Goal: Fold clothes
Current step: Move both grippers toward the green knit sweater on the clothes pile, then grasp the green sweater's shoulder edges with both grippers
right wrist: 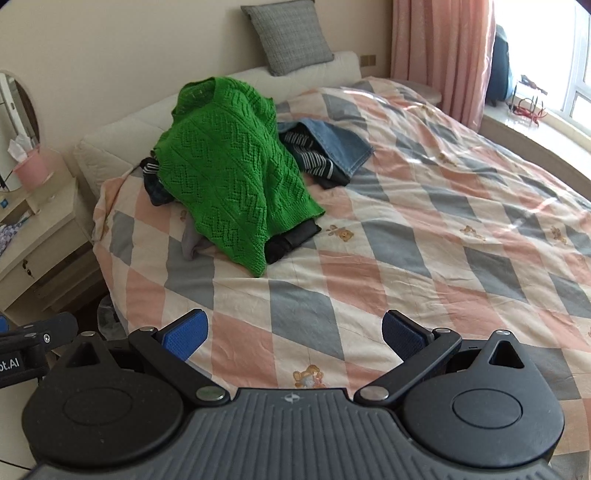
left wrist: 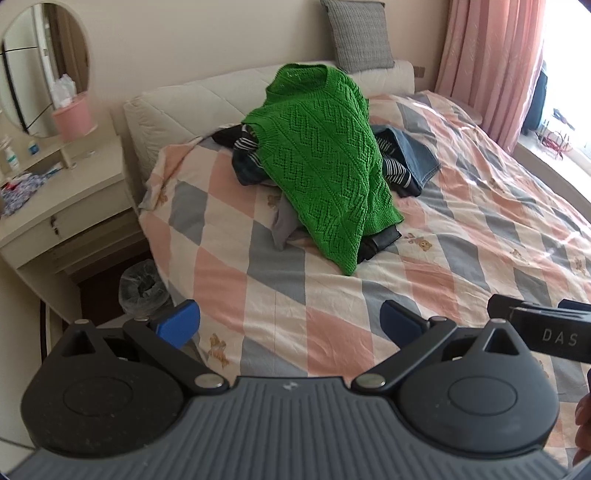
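Note:
A green knit sweater (left wrist: 325, 162) (right wrist: 229, 177) drapes over a heap of clothes near the bed's headboard. Under it show a striped garment (left wrist: 397, 171) (right wrist: 312, 153), blue jeans (left wrist: 415, 153) (right wrist: 338, 142), a grey piece (left wrist: 284, 225) (right wrist: 192, 240) and a black piece (left wrist: 380, 242) (right wrist: 295, 238). My left gripper (left wrist: 290, 323) hovers open over the near part of the bed, well short of the heap. My right gripper (right wrist: 295, 336) is open too, above the quilt, with nothing between its blue pads (right wrist: 186, 338).
The bed carries a pink, grey and cream diamond quilt (left wrist: 480, 229) (right wrist: 443, 229). A grey pillow (left wrist: 356, 33) (right wrist: 291, 35) leans on the headboard. A white dresser (left wrist: 62, 192) with a round mirror stands left, and a lined bin (left wrist: 142, 288) sits on the floor beside it. Pink curtains (right wrist: 443, 48) hang at the right.

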